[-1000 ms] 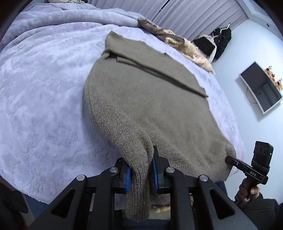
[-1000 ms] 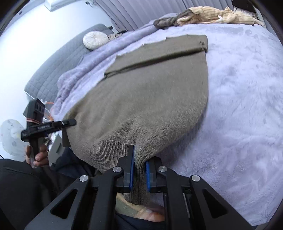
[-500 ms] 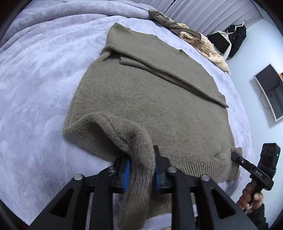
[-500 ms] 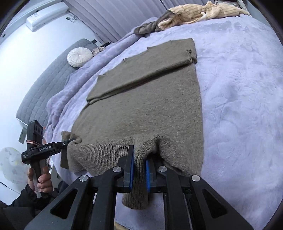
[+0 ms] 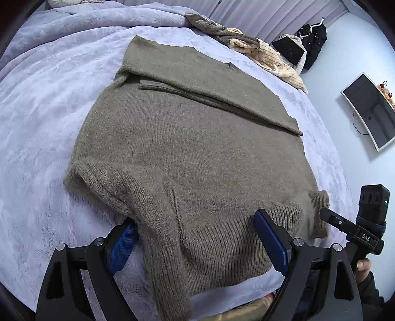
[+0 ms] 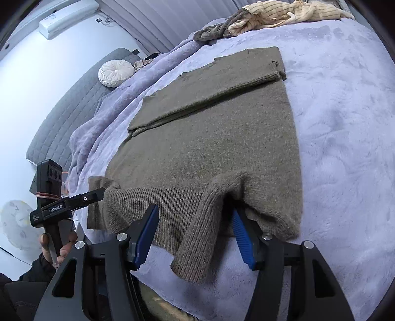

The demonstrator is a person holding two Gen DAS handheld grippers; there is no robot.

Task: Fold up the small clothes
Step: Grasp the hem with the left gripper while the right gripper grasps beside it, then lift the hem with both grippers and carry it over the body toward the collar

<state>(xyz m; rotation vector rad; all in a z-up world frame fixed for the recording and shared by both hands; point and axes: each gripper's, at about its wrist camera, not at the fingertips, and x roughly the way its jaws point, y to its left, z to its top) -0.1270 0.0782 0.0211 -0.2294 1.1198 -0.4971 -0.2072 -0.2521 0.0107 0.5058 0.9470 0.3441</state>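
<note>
Nearest me, my left gripper (image 5: 197,243) and right gripper (image 6: 195,232) both stand spread wide, released, straddling the ribbed hem of the sweater (image 5: 187,148), which lies flat on the lilac bedspread (image 5: 42,103). I would draw both back level so the bunched hem corners don't snag. Beyond the hem, the sleeve fold looks tidy; farther, loose clothes (image 6: 271,17) wait.

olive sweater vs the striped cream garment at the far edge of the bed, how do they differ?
The olive sweater lies spread flat mid-bed with its top part folded over; the striped cream garment sits crumpled in a heap at the far edge. The sweater is plain olive knit; the cream one has thin dark stripes. The sweater's hem lies between the spread jaws of both the left gripper and the right gripper; the cream garment is untouched. Both rest on the lilac blanket.
</note>
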